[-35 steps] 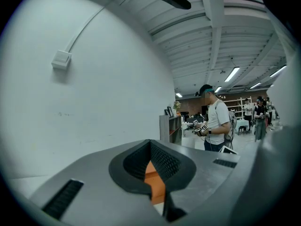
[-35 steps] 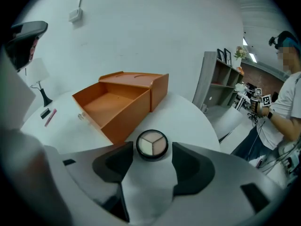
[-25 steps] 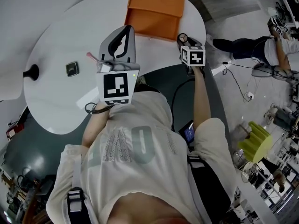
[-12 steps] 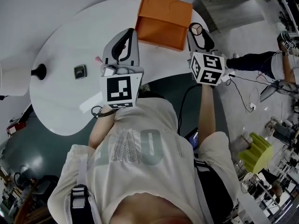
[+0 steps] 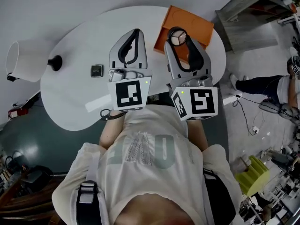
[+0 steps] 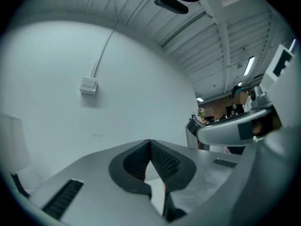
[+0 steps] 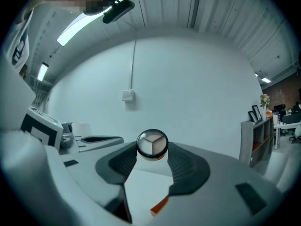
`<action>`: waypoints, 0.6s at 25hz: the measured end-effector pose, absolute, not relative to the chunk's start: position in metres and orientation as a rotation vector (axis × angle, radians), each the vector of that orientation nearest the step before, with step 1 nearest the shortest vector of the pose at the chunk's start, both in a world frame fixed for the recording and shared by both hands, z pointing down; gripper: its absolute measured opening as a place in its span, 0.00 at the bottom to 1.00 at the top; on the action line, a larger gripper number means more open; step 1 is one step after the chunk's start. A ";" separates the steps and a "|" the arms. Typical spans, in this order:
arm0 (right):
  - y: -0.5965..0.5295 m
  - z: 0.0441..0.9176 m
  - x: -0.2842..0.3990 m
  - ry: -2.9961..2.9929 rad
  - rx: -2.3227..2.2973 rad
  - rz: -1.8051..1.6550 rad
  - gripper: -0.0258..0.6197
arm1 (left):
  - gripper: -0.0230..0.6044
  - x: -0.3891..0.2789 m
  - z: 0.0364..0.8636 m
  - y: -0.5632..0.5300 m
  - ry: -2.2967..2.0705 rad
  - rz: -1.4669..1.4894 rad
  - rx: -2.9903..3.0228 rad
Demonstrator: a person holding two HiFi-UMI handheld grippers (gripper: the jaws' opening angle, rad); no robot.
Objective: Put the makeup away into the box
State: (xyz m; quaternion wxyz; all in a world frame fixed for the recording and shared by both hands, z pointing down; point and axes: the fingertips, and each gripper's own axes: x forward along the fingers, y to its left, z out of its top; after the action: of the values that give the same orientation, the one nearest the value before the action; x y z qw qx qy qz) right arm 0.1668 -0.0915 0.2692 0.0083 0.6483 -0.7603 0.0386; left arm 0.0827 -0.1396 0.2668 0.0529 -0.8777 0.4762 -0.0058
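In the head view a white oval table [image 5: 75, 104] carries an orange box [image 5: 199, 25] at its far right. My right gripper [image 5: 177, 41] is level above the table in front of the box and is shut on a round compact [image 5: 177, 38]. The right gripper view shows that compact [image 7: 152, 144], with three powder shades, pinched between the pads [image 7: 123, 160]. My left gripper [image 5: 136, 33] hovers beside it on the left. Its jaws [image 6: 150, 144] meet at the tips and hold nothing. A small dark square compact [image 5: 96, 71] lies on the table left of the left gripper.
A white lamp shade [image 5: 26, 62] and its black base [image 5: 56, 63] stand at the table's left end. A grey shelf unit [image 5: 248, 13] is beyond the table at the right. A person [image 5: 274, 86] and cables are on the floor at the right.
My right gripper has risen with the round compact from the table's right edge to beside the left gripper, over the table. The left gripper lifted a little.
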 end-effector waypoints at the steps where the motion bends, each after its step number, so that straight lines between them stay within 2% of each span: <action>1: -0.093 0.266 0.159 -2.396 1.999 0.110 0.37 | 0.05 0.078 0.268 -0.142 1.469 -0.015 -2.666; 8: -0.115 0.275 0.156 -2.402 1.968 0.196 0.37 | 0.05 0.058 0.272 -0.151 1.546 -0.045 -2.652; 15: -0.168 0.405 0.185 -2.130 1.743 0.702 0.37 | 0.05 0.054 0.269 -0.155 1.555 -0.027 -2.622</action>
State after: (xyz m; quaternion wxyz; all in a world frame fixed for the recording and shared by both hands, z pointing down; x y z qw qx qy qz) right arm 0.1851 -0.1681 0.4053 0.1500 0.6066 -0.7415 0.2444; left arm 0.0535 -0.1547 0.2691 0.0465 -0.8591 0.5096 -0.0088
